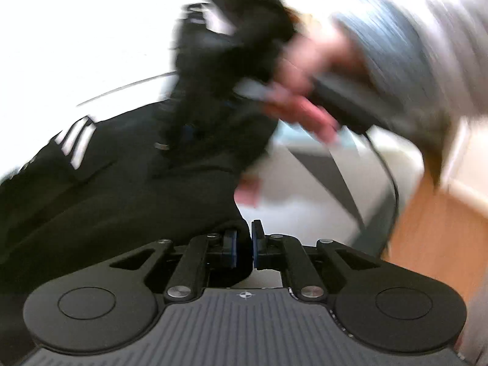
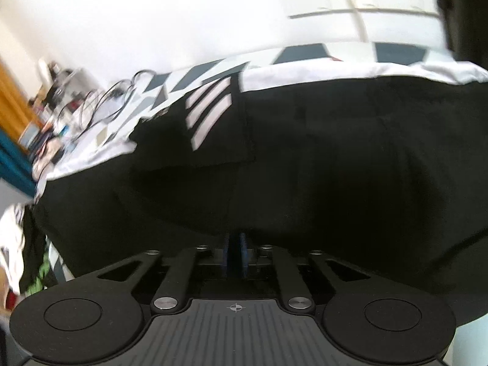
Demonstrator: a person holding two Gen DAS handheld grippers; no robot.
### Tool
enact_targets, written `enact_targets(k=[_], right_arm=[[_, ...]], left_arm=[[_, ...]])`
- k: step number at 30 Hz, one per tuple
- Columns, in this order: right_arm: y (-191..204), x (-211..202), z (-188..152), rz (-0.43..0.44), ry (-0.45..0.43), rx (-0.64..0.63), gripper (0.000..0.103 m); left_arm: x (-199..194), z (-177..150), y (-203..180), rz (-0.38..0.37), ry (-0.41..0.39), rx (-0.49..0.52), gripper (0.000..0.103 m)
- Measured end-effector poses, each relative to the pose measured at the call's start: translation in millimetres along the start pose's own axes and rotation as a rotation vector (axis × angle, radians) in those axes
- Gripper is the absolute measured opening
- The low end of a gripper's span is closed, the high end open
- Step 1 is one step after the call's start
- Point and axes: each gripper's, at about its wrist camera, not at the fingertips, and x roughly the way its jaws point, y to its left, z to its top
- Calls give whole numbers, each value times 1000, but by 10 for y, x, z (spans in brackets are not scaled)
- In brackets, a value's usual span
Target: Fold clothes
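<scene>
While both views smear with motion, the black garment point(image 2: 305, 152) with its three white stripes point(image 2: 210, 113) reads clearly enough: it lies spread over a bed with a grey-and-white checked cover point(image 2: 292, 53), one panel already doubled over the rest along a straight edge. The right gripper point(image 2: 235, 253) has its blue pads drawn close on the near hem, black cloth pinched between them. The left gripper point(image 1: 244, 248) likewise has its jaws nearly together at the cloth's edge, dark fabric apparently nipped there. In the left view a person's hand point(image 1: 302, 91) on the other tool shows above raised, bunched cloth. Judgement: a fold is partway, one layer over, garment not yet compact. A heap of other clothes point(image 2: 21, 244) sits at the bed's edge, folded or not I cannot tell.
</scene>
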Motion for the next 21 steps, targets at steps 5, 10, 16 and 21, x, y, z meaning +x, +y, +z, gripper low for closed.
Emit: enact_targets(k=[5,10,16,21], right_arm=[[-396,-604,-169,2,-206,229,44],[-1117,-1370,-488,-230,-489,561,58],[-1771,-1349,-547,-370,-477,804,59],[-1732,-1179,-383,-397,-454,712,25]], left_arm=[[56,-6,125,-62,37,-121,14],[69,13,139,-80,49,-149,23],[62,23,202,-67,82,-167,10],[44,32,139,-72,101,-123,9]])
